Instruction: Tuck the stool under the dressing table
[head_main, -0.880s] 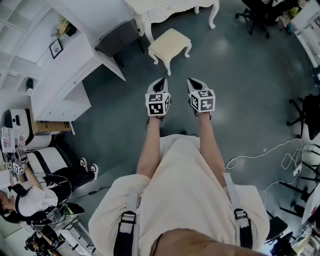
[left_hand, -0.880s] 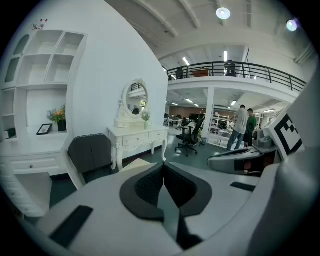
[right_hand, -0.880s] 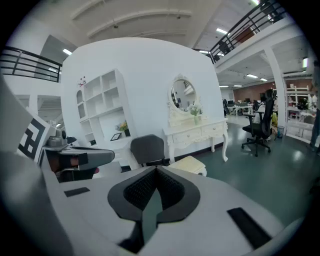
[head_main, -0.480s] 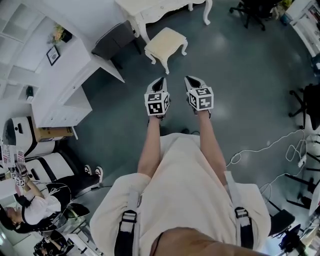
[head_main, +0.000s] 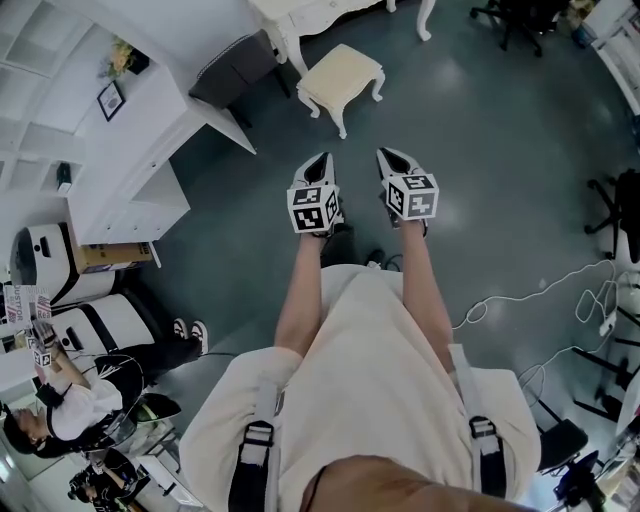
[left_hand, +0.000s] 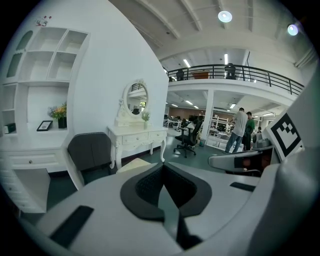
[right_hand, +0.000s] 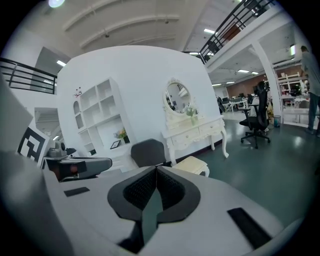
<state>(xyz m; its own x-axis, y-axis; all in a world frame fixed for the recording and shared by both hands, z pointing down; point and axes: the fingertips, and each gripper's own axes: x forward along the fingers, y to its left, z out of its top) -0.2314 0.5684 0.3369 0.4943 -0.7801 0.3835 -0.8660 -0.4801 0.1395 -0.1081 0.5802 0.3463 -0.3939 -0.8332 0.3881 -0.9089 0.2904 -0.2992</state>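
The cream cushioned stool (head_main: 341, 78) stands on the grey floor, out in front of the white dressing table (head_main: 300, 14) at the top edge of the head view. Both grippers are held side by side, well short of the stool and touching nothing. My left gripper (head_main: 321, 162) is shut and empty, and so is my right gripper (head_main: 389, 156). In the left gripper view the dressing table (left_hand: 138, 138) with its oval mirror (left_hand: 136, 98) is ahead, and the stool (left_hand: 132, 164) peeks over the shut left gripper (left_hand: 163, 169). The right gripper view shows the stool (right_hand: 193, 164) beyond the shut right gripper (right_hand: 156, 171).
A dark grey chair (head_main: 234, 71) stands left of the stool beside a white shelving desk (head_main: 130, 150). A black office chair (head_main: 512, 16) is at the far right. White cables (head_main: 520, 300) lie on the floor at the right. A seated person (head_main: 60, 405) is at the lower left.
The head view has swayed a little, so the stool now sits slightly higher in the picture. Both grippers stay shut and side by side.
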